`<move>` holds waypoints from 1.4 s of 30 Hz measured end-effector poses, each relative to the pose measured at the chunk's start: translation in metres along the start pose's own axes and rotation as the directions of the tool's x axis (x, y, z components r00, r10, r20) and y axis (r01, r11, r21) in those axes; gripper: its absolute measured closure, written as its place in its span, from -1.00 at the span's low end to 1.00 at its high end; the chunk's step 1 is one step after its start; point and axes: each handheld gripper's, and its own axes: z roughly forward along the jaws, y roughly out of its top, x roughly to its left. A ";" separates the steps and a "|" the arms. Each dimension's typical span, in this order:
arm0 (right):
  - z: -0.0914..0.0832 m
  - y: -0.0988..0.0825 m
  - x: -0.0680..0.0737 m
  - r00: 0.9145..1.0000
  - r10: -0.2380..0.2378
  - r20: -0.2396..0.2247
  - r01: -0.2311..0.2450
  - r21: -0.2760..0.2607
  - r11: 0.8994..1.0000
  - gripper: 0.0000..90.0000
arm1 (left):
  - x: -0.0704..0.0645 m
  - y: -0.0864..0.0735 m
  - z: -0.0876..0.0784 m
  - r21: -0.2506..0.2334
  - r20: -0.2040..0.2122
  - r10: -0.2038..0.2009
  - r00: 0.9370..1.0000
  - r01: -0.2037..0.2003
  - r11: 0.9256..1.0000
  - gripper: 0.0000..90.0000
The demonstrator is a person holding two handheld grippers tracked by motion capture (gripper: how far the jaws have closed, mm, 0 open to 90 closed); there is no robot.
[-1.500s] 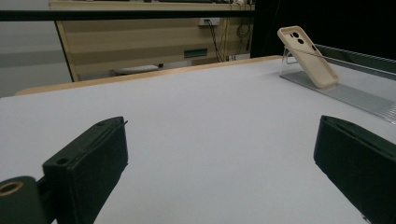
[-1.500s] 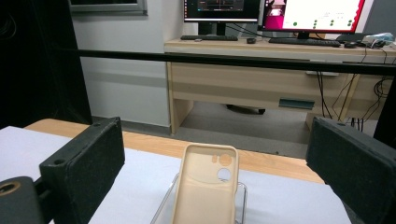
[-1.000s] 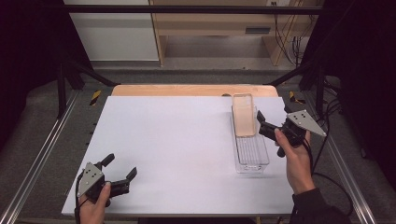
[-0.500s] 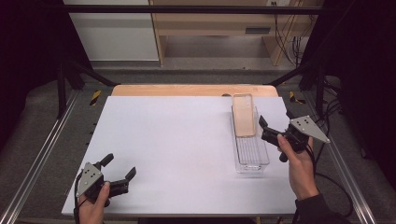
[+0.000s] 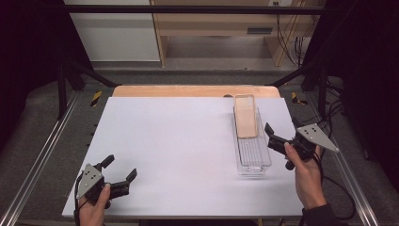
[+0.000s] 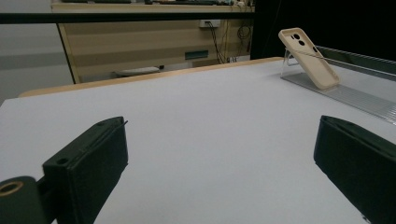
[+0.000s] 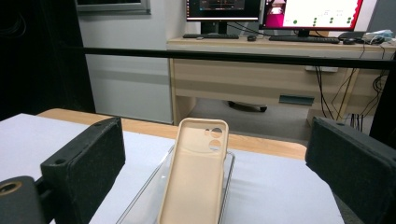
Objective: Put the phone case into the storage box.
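Observation:
A clear plastic tray [image 5: 252,157] lies lengthwise on the right side of the white table [image 5: 179,141]. A beige phone case [image 5: 245,121] leans in the tray's far end, its inside and camera cutout facing me in the right gripper view [image 7: 198,177]. My right gripper [image 5: 281,128] hovers just right of the tray, open and empty, aimed toward the case. My left gripper [image 5: 121,167] rests low at the table's near left corner, open and empty. From there the phone case [image 6: 308,58] and tray [image 6: 345,91] show far off to the right.
Metal rails [image 5: 42,146] run along both sides of the table. A wooden edge [image 5: 188,91] borders its far side. Beyond a black crossbar [image 7: 233,55] stands a desk [image 7: 261,74] with monitors. Cables trail at the right [image 5: 329,117].
My right gripper has drifted a little to the right and toward the near edge, away from the tray. The left gripper and the phone case have stayed put.

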 end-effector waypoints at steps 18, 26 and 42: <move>-0.020 -0.020 -0.006 1.000 0.000 -0.022 -0.001 -0.017 1.000 -0.89 | -0.001 0.000 0.000 -0.004 0.005 0.012 1.000 -0.012 1.000 -0.94; -0.031 -0.030 -0.005 0.999 -0.016 -0.032 0.015 -0.013 1.000 -0.89 | -0.002 0.000 0.000 -0.005 0.008 0.015 1.000 -0.015 1.000 -0.94; -0.047 -0.046 0.005 0.996 -0.041 -0.084 0.040 -0.009 0.999 -0.89 | -0.002 0.000 0.000 -0.008 0.012 0.020 1.000 -0.020 1.000 -0.94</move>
